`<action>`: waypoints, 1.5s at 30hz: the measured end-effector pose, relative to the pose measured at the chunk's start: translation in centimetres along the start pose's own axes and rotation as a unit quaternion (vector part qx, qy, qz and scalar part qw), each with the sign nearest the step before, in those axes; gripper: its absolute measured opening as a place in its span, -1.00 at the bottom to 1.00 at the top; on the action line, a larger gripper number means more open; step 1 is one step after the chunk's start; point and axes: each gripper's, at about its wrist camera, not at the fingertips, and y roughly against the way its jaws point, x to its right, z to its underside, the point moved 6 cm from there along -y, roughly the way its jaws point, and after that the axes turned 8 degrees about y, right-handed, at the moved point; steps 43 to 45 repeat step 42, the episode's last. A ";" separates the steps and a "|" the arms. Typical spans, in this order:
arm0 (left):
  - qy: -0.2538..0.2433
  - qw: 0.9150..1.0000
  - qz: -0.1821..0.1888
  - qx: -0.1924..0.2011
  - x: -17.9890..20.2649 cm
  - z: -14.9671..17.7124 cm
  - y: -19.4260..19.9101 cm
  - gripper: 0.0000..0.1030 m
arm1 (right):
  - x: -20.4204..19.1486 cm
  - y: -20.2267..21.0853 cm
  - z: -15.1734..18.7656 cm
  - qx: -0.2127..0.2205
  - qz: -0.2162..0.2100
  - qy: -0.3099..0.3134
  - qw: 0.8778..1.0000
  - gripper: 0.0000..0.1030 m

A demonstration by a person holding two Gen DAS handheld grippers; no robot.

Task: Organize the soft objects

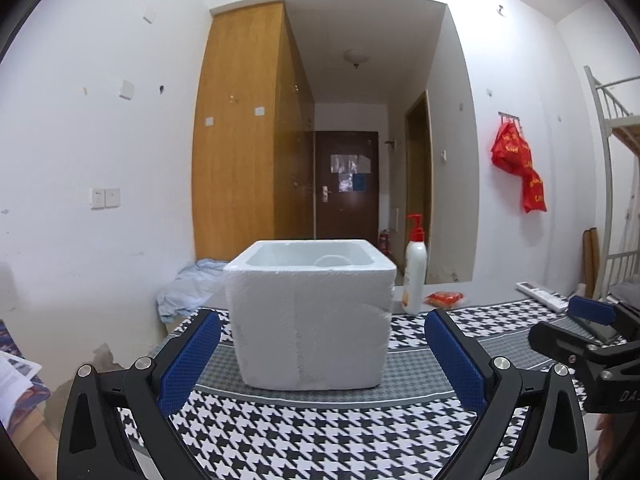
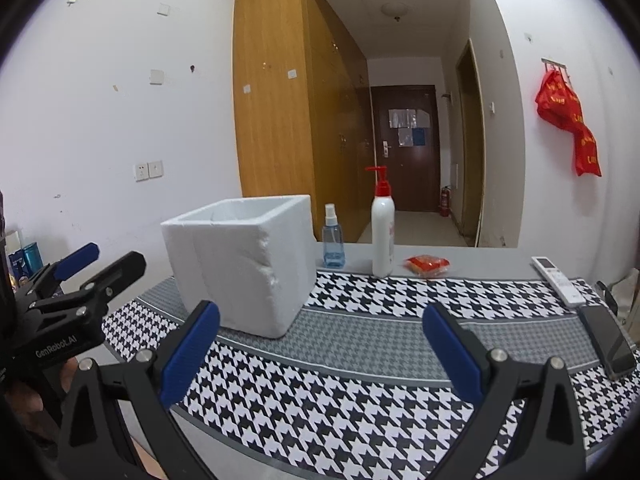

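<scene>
A white foam box (image 1: 310, 320) stands open-topped on the houndstooth cloth (image 1: 320, 436), straight ahead of my left gripper (image 1: 322, 344), which is open and empty just short of the box. Something white and rounded lies inside the box (image 1: 331, 260). My right gripper (image 2: 320, 338) is open and empty over the cloth (image 2: 340, 400), to the right of the box (image 2: 244, 264). A small red soft packet (image 2: 426, 264) lies at the table's far edge; it also shows in the left wrist view (image 1: 445, 298). Each gripper shows in the other's view: the right one (image 1: 592, 332), the left one (image 2: 80, 276).
A white pump bottle with a red top (image 2: 383, 232) and a small blue spray bottle (image 2: 333, 242) stand behind the box. A white remote (image 2: 558, 280) and a black phone (image 2: 610, 340) lie at the right edge. A pale blue cloth (image 1: 188, 288) lies beyond the table's left.
</scene>
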 end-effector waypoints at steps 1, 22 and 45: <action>0.000 1.000 -0.001 -0.002 -0.1 0.2 0.0 0.98 | 0.0 0.0 0.2 -0.001 0.000 0.001 1.000 0.99; 0.000 1.000 -0.001 -0.020 -0.1 2.1 0.7 0.98 | 0.3 1.2 2.5 -0.004 0.015 -0.006 1.000 0.99; -0.006 0.999 -0.001 -0.035 -0.2 2.7 0.0 0.98 | 0.3 0.9 2.5 -0.008 0.012 -0.008 1.000 0.99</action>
